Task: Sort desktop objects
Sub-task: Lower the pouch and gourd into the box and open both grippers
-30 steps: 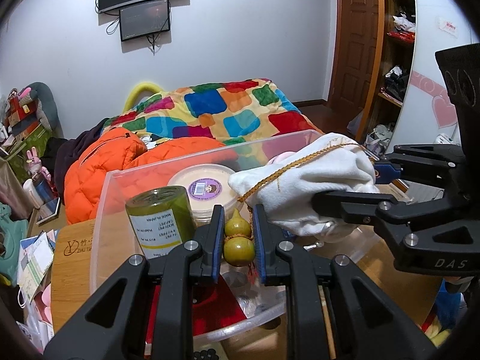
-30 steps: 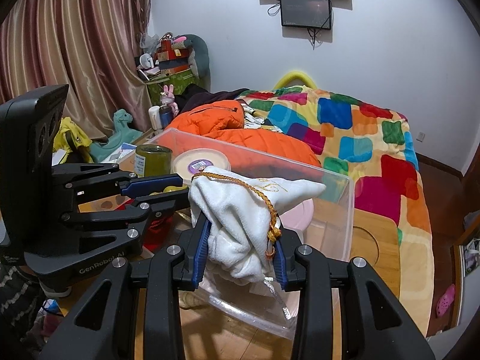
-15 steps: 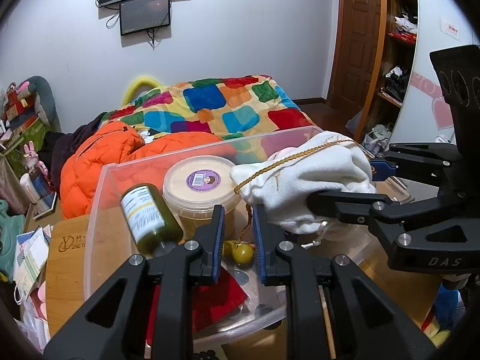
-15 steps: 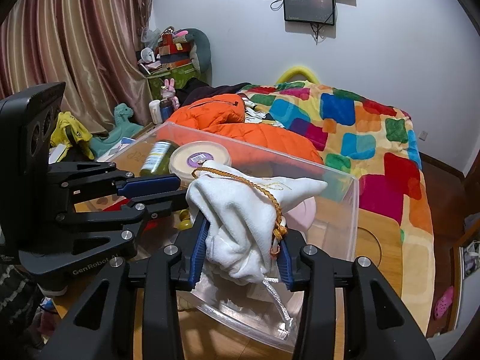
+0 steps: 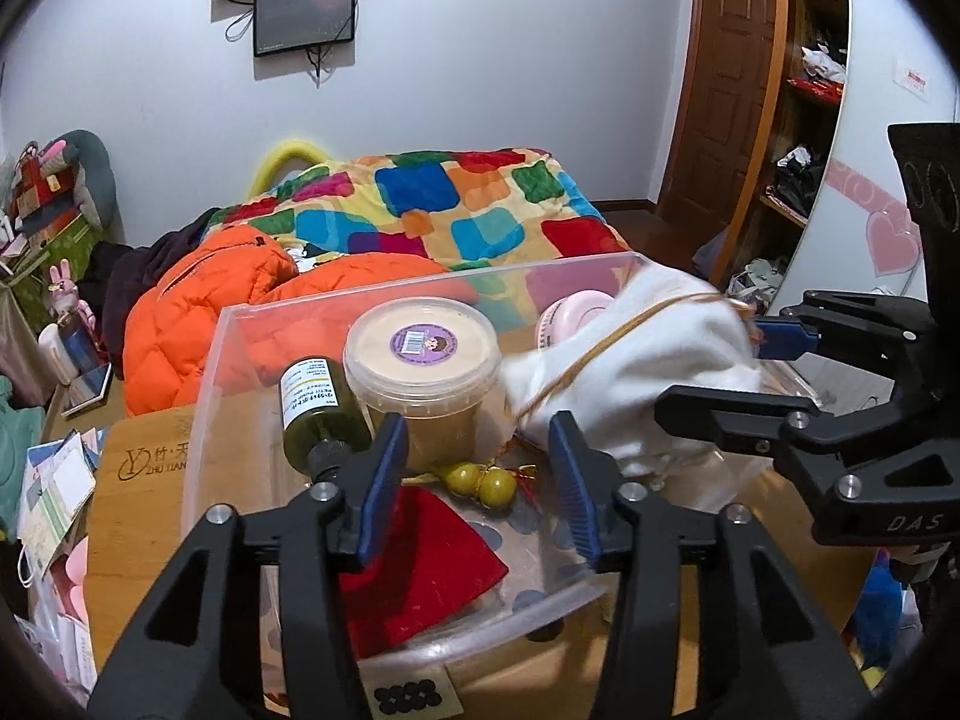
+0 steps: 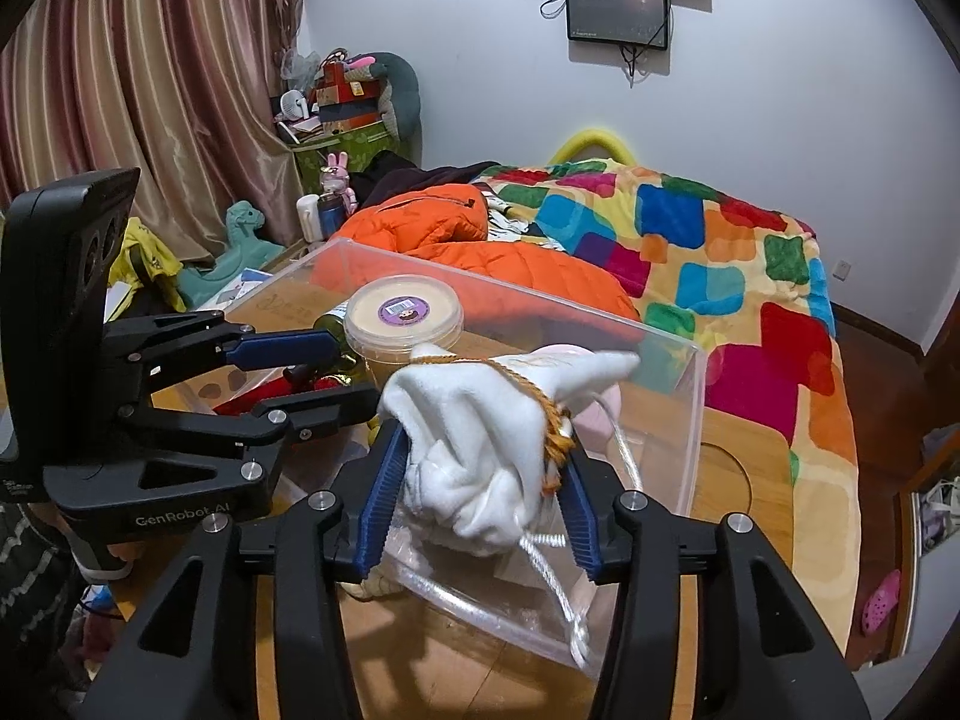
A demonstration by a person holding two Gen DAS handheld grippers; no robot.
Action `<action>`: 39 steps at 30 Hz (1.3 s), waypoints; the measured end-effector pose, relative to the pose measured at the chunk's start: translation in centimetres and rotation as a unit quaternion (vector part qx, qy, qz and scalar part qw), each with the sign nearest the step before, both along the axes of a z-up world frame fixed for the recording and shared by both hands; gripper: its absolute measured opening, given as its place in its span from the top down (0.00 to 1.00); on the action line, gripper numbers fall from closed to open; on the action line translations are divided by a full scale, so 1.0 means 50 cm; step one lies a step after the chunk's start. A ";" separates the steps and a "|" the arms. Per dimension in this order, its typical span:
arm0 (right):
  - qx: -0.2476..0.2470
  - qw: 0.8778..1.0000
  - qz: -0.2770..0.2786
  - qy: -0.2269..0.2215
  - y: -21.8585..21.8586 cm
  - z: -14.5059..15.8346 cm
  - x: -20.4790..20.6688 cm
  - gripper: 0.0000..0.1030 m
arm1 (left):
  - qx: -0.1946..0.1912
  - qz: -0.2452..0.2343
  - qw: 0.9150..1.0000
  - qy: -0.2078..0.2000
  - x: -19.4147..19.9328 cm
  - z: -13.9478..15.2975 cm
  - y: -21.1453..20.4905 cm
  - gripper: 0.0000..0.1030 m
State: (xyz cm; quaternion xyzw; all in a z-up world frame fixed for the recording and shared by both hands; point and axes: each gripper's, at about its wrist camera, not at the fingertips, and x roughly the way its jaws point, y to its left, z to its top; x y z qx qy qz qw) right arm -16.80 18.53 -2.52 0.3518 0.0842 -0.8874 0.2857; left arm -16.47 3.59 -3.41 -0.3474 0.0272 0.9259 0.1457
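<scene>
A clear plastic bin (image 5: 204, 396) stands on the wooden table. In it lie a small yellow gourd charm (image 5: 483, 482), a green bottle (image 5: 315, 414) on its side, a lidded tub (image 5: 423, 360), a red cloth pouch (image 5: 420, 564) and a pink round thing (image 5: 570, 318). My left gripper (image 5: 477, 480) is open and empty above the gourd charm. My right gripper (image 6: 480, 480) is shut on a white drawstring pouch (image 6: 480, 444) with a gold cord, held over the bin's near edge (image 6: 540, 618). The pouch also shows in the left wrist view (image 5: 630, 360).
The wooden table (image 6: 738, 480) carries the bin. Behind it is a bed with a colourful quilt (image 6: 690, 252) and an orange jacket (image 5: 198, 306). Papers and boxes (image 5: 48, 492) lie at the left; shelves (image 5: 804, 120) stand at the right.
My left gripper let go of the gourd charm, which dropped into the bin, then opened wide. The green bottle tipped from upright onto its side. The right gripper still holds the white pouch.
</scene>
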 end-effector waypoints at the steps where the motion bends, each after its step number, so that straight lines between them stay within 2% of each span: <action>1: 0.000 1.000 0.000 0.002 0.000 0.002 0.003 0.55 | -0.003 0.002 1.000 0.003 0.002 0.002 0.003 0.51; 19: -0.001 1.000 -0.017 0.018 0.022 0.021 0.047 0.43 | -0.022 -0.002 1.000 0.020 0.046 0.022 0.015 0.38; 29: 0.003 0.999 -0.035 0.039 0.033 0.031 0.079 0.28 | -0.022 0.012 0.999 0.041 0.083 0.046 -0.003 0.28; 39: -0.009 0.997 -0.049 0.050 0.042 0.047 0.117 0.26 | -0.020 0.038 0.998 0.041 0.120 0.050 -0.047 0.22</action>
